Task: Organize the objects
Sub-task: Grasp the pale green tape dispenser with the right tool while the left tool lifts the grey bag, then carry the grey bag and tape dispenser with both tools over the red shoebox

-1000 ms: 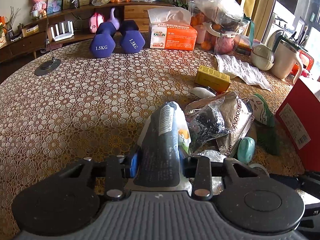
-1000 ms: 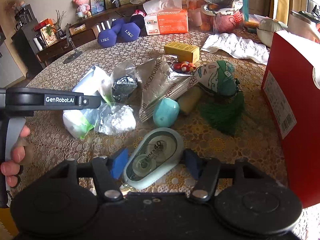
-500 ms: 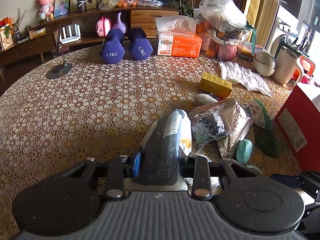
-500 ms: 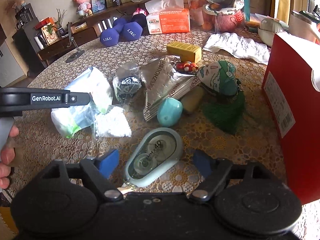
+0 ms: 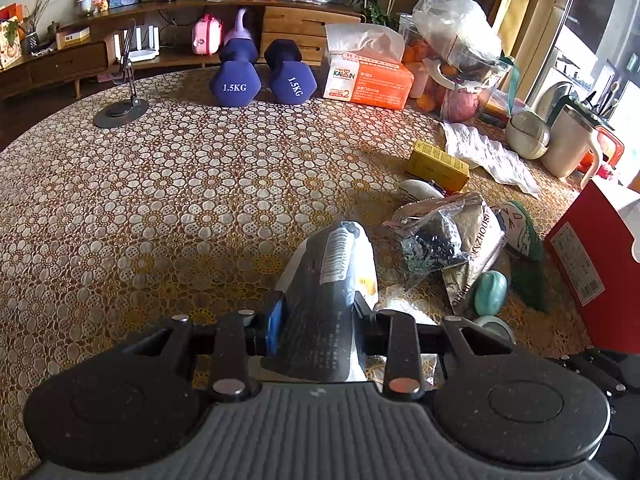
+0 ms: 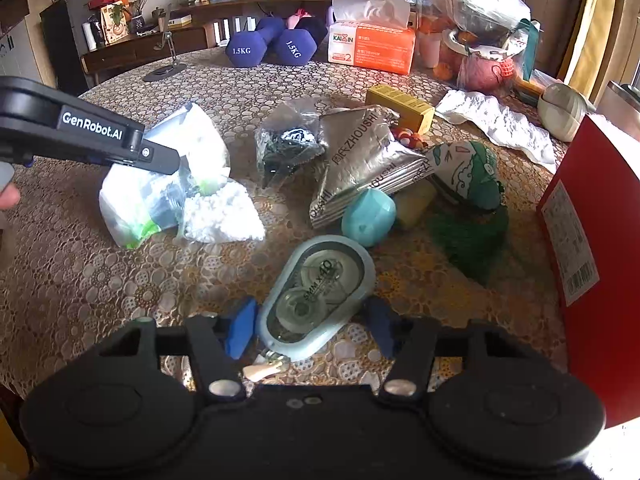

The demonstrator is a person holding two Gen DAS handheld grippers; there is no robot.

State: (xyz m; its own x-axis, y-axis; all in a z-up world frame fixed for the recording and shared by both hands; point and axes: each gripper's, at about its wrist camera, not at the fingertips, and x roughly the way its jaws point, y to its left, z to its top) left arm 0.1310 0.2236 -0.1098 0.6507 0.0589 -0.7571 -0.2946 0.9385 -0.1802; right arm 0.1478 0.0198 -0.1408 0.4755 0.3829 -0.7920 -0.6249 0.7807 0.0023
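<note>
My left gripper (image 5: 318,320) is shut on a soft white and dark packet (image 5: 326,280) and holds it over the table; the packet also shows in the right wrist view (image 6: 160,184) under the left gripper's arm (image 6: 88,132). My right gripper (image 6: 312,326) is open, its blue pads (image 6: 240,326) on either side of a pale green correction tape dispenser (image 6: 316,296) that lies on the tablecloth. A heap of small items lies beyond: a clear bag of white bits (image 6: 218,216), a silver foil pouch (image 6: 360,160), a teal egg-shaped thing (image 6: 368,216).
A red box (image 6: 592,264) stands close on the right. A yellow box (image 6: 400,106), crumpled paper (image 6: 496,124), two purple dumbbells (image 6: 268,46) and a tissue pack (image 6: 372,46) sit further back. A green mask and netting (image 6: 468,200) lie right of the heap.
My right gripper's jaws opened wide around the tape dispenser, then narrowed a little. My left gripper drew back and up with the packet.
</note>
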